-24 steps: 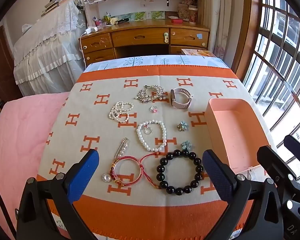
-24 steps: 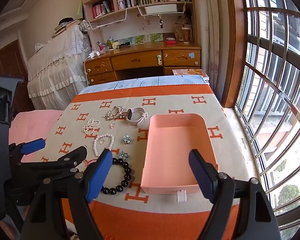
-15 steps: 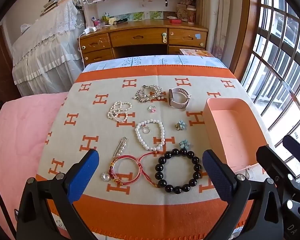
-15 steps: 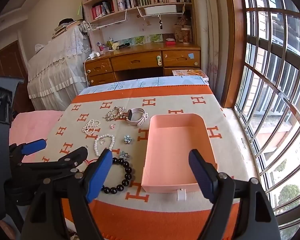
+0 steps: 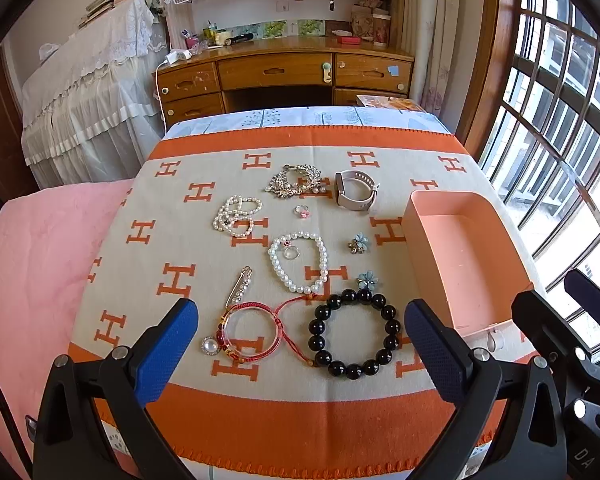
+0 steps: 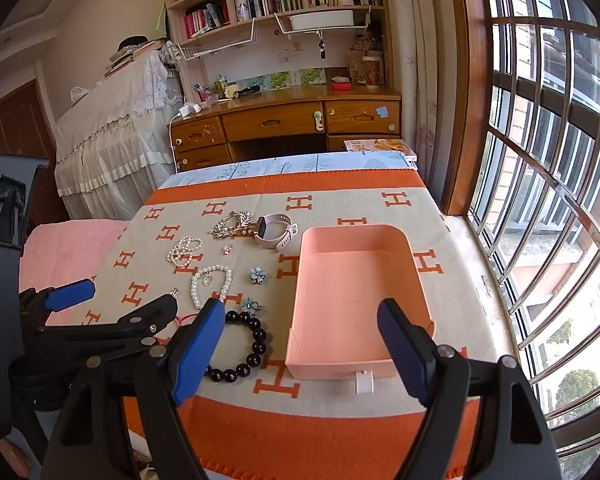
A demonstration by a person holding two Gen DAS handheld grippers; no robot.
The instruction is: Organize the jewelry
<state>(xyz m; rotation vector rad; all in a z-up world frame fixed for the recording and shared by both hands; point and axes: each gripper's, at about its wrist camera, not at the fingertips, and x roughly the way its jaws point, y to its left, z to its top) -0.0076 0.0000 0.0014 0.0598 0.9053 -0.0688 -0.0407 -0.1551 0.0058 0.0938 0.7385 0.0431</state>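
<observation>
Jewelry lies on an orange and beige cloth [image 5: 172, 240]. Nearest are a black bead bracelet [image 5: 354, 330] and a red cord bangle [image 5: 252, 330]. Farther back are a pearl bracelet [image 5: 298, 262], a pearl cluster [image 5: 236, 216], a silver leaf brooch [image 5: 296, 186], a beige watch [image 5: 354, 196], a pin [image 5: 240, 286] and two blue flower pieces [image 5: 359, 243]. An empty pink box [image 6: 358, 292] stands at the right. My left gripper [image 5: 300, 344] is open above the near bracelets. My right gripper [image 6: 302, 352] is open over the box's near end.
A wooden desk [image 5: 284, 76] with drawers stands beyond the table's far end. A barred window [image 6: 548, 160] runs along the right side. A pink blanket [image 5: 32, 260] lies to the left. A lace-covered piece of furniture [image 5: 88, 92] stands at the back left.
Both grippers have drawn back and risen slightly, so the jewelry and box sit a little farther off in view. Nothing on the cloth has moved.
</observation>
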